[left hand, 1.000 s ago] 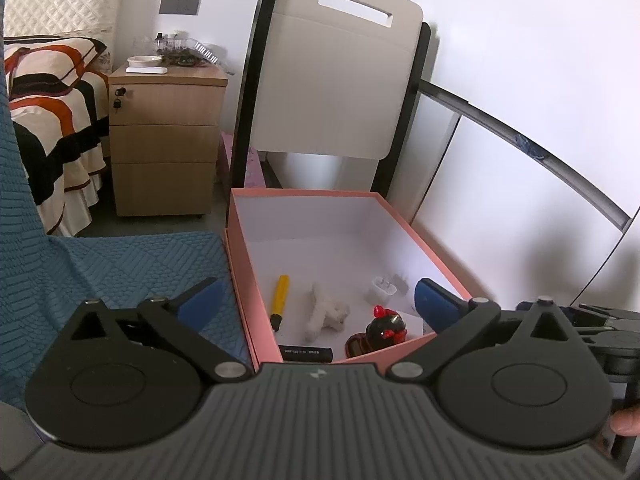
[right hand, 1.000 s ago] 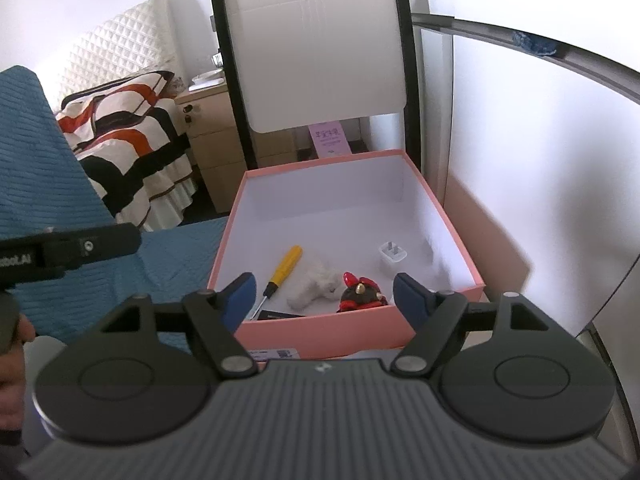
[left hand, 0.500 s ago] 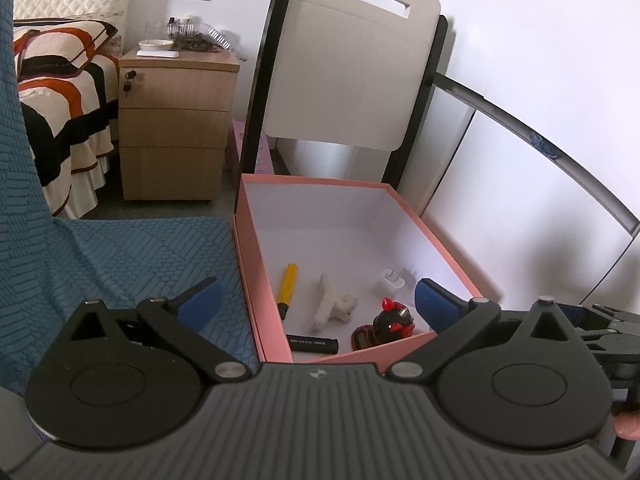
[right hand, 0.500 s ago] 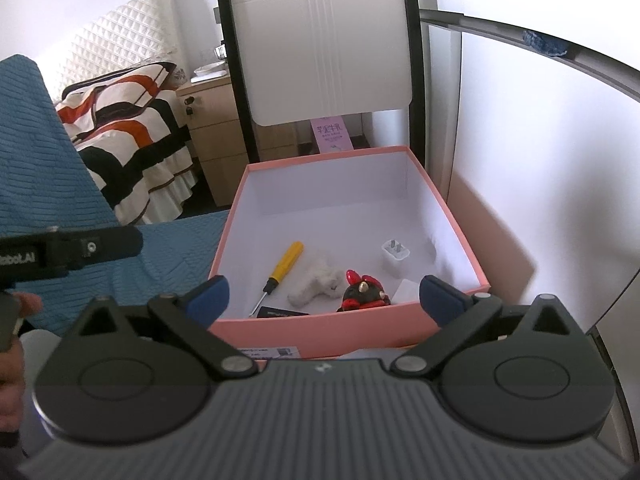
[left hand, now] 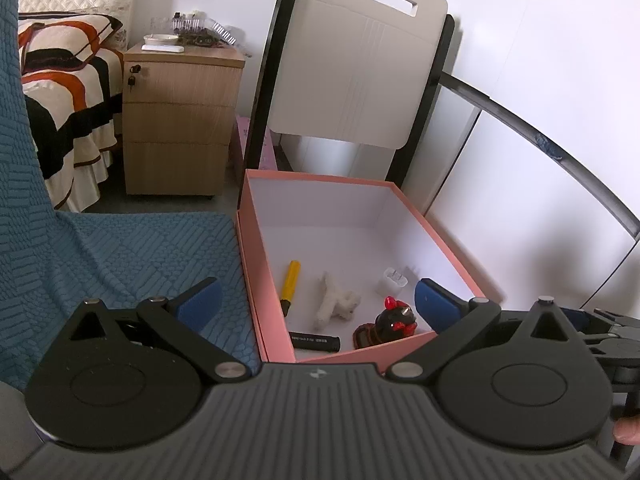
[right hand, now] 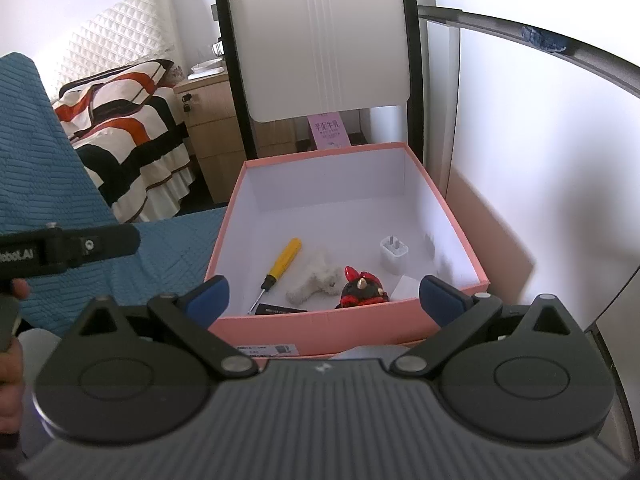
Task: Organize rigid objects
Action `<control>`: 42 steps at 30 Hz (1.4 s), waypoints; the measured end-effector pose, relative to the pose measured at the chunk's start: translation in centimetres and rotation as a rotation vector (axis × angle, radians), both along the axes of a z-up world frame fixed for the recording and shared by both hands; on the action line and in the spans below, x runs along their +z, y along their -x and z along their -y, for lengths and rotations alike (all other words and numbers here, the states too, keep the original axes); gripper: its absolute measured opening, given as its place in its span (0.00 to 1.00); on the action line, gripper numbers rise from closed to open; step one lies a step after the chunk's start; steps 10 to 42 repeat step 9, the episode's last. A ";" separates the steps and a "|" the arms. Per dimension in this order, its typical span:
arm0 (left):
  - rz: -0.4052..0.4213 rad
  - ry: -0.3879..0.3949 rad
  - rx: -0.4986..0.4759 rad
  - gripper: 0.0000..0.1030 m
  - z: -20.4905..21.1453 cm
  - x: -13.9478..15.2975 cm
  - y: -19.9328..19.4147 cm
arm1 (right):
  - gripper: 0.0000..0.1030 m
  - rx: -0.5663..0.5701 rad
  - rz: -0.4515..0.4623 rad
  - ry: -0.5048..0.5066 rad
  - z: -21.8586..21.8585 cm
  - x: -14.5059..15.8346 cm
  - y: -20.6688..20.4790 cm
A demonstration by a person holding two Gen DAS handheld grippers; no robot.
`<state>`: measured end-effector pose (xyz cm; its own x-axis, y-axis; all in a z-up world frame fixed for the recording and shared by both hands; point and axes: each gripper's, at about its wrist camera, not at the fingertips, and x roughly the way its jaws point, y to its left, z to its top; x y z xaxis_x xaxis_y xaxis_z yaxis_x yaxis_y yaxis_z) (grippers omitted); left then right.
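A pink box [left hand: 256,280] [right hand: 320,326] with a white inside stands open ahead of both grippers. In it lie a yellow screwdriver [left hand: 291,284] [right hand: 280,264], a white fuzzy toy [left hand: 336,300] [right hand: 316,280], a black and red figurine [left hand: 394,318] [right hand: 362,290], a white plug adapter [left hand: 392,280] [right hand: 394,254] and a black cylinder [left hand: 316,342] [right hand: 280,310]. My left gripper [left hand: 318,300] is open and empty, held near the box's near edge. My right gripper [right hand: 324,294] is open and empty, above the box's near wall.
A blue textured cover [left hand: 120,264] lies left of the box. A white folding chair back [left hand: 360,64] stands behind it. A wooden nightstand [left hand: 176,120] and a striped bed [left hand: 60,92] are at the back left. A white panel with a dark rail [left hand: 540,184] is on the right.
My right gripper's fingers have opened wider. Both views have shifted slightly, with the box now sitting a little farther in and more fully in view.
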<state>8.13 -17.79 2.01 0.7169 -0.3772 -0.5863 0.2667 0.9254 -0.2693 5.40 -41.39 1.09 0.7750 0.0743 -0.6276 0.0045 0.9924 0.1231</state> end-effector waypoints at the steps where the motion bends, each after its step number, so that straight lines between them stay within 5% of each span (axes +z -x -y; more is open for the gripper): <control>1: -0.004 0.001 0.001 1.00 0.0 -0.1 0.0 | 1.00 -0.003 -0.002 0.002 0.0 -0.1 0.0; 42: -0.016 0.004 0.006 1.00 -0.1 -0.3 -0.1 | 1.00 0.000 -0.008 0.003 0.0 -0.2 0.0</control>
